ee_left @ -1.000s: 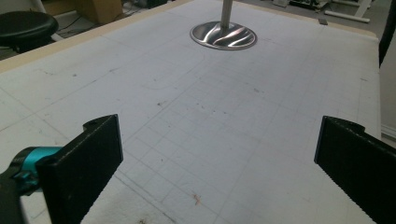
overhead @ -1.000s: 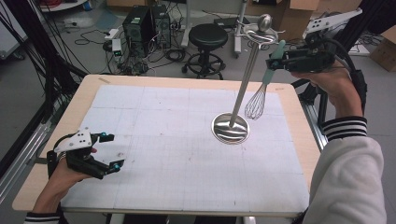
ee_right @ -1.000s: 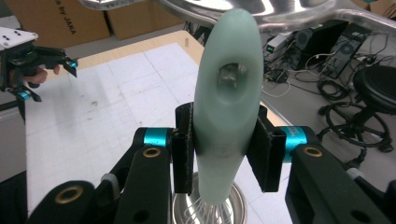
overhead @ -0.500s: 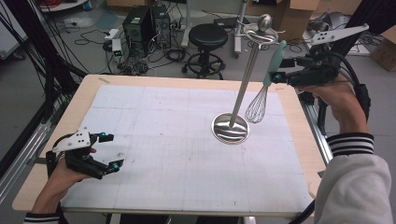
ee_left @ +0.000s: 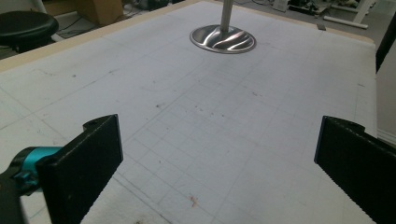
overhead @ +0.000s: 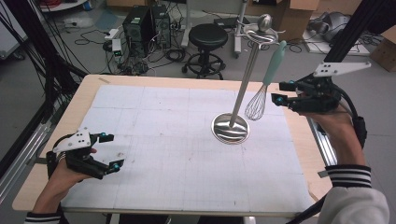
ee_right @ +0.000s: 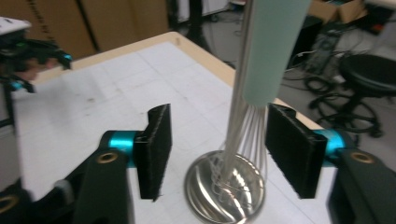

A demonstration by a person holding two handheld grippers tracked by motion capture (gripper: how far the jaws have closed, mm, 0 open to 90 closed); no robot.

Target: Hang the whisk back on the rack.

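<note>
So the whisk (overhead: 264, 84) now hangs on its own from the top of the metal stand (overhead: 243, 84), mint handle up, wire end dangling just above the stand's round base, over at about 2 o'clock on the surface (overhead: 187, 154). A second ago the right gripper (overhead: 279, 93) was clamped on that handle up near the hook. Now it's let go and pulled back down to roughly 3 o'clock of the whisk, a bit apart from it. Its jaws have just opened and then partly closed again. In the right gripper view they stand apart with the handle and wires beyond them, nothing pinched between the pads.

I'd say that means the hanging part is basically done, as long as the whisk doesn't swing off.

The left gripper (overhead: 108, 150) sits at about 8 o'clock near the surface's front corner, same spot as before, jaws wide and empty.
</note>
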